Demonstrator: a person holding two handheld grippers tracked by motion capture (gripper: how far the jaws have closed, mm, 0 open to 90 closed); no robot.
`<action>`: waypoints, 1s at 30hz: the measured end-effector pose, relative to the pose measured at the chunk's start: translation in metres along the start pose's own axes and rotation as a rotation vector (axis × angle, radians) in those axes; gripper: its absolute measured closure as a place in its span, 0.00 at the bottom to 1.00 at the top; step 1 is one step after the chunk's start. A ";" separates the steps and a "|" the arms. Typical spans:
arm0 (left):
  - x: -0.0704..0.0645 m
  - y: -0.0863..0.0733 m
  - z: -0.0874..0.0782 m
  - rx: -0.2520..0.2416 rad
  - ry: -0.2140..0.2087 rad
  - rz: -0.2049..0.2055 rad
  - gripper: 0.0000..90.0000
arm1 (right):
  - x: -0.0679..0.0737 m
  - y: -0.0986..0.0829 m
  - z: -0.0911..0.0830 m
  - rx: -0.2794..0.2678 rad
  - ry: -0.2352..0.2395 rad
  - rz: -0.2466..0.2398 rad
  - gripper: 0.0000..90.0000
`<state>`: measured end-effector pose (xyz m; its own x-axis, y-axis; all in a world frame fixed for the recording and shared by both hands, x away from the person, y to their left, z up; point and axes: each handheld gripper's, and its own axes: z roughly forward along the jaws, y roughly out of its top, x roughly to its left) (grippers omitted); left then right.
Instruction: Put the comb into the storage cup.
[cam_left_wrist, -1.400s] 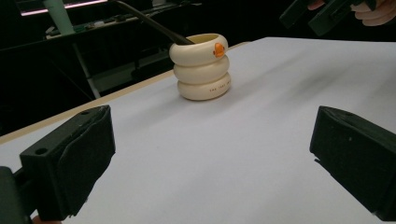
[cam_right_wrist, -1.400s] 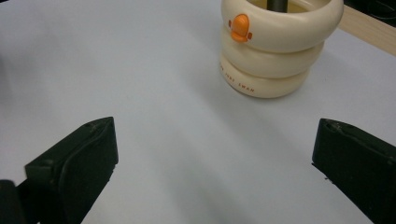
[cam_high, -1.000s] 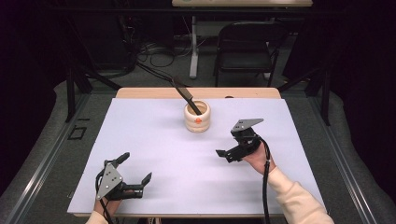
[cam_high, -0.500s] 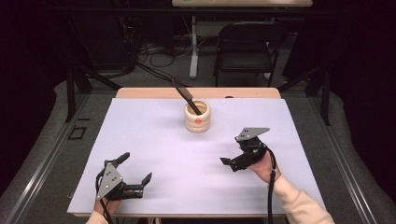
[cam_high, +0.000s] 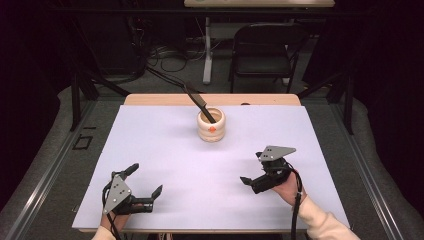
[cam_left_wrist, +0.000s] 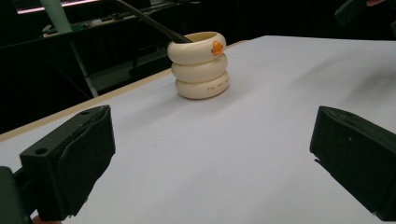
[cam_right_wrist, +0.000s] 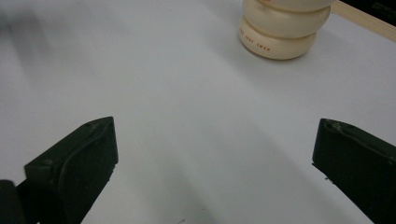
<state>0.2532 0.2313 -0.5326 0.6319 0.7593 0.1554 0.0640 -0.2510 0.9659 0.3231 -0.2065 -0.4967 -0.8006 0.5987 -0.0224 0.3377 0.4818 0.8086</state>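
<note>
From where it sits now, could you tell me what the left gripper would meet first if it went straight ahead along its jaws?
Probably the cream ringed holder, which stands ahead between the open jaws of the left gripper, a little left of centre. Only bare white table lies before it. Depth is uncertain, so it could pass just beside.

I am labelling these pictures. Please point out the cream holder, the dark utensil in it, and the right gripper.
cream holder (cam_high: 212, 131): high view, on its front wall.
dark utensil (cam_high: 198, 101): high view, on its handle above the rim.
right gripper (cam_high: 251, 171): high view, midway between its fingertips.
</note>
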 end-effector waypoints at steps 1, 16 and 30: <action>0.000 0.000 0.000 0.000 0.000 0.000 0.00 | 0.000 -0.002 -0.002 0.001 -0.001 0.001 0.00; 0.000 0.000 0.000 0.003 -0.001 0.000 0.00 | 0.005 -0.025 -0.018 -0.028 -0.013 0.003 0.00; 0.000 0.000 0.001 0.008 0.002 0.000 0.00 | 0.012 -0.041 -0.033 -0.056 -0.051 -0.006 0.00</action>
<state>0.2536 0.2309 -0.5329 0.6301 0.7606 0.1561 0.0701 -0.2560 0.9641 0.2834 -0.2403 -0.5104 -0.7760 0.6282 -0.0562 0.3037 0.4502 0.8397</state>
